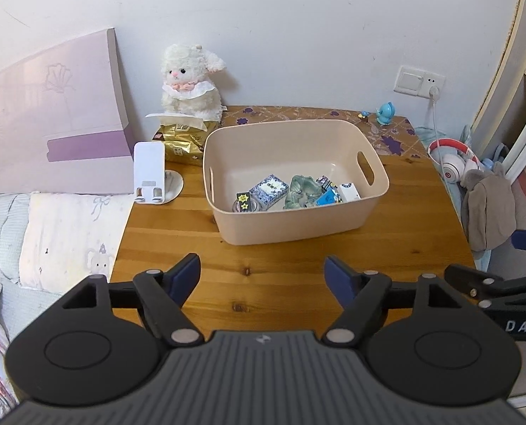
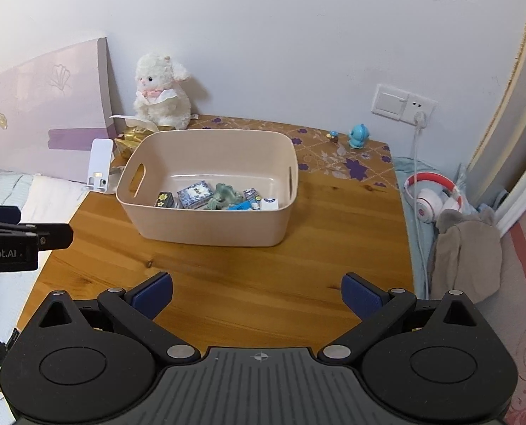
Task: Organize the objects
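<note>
1. My left gripper (image 1: pixel 262 276) and right gripper (image 2: pixel 256 295) both hang over the near edge of the wooden table (image 1: pixel 178 244), jaws spread wide, nothing between them.
2. The beige bin (image 1: pixel 295 180) sits straight ahead of both, its long axis running left to right; the small items (image 1: pixel 291 193) already lie in a row on its floor by the near wall.
3. I judge neither hand clearly nearer; the bin is slightly right of my left tool, slightly left of my right.
4. Still outside: the blue figurine (image 2: pixel 358 136) at the far right, nearer my right hand; phone stand (image 1: pixel 149 173), gold packet (image 1: pixel 181 141) and plush lamb (image 1: pixel 188 85) at the far left, nearer my left.
5. The bin's tall walls stand between me and both groups; I would go round, not over.
</note>
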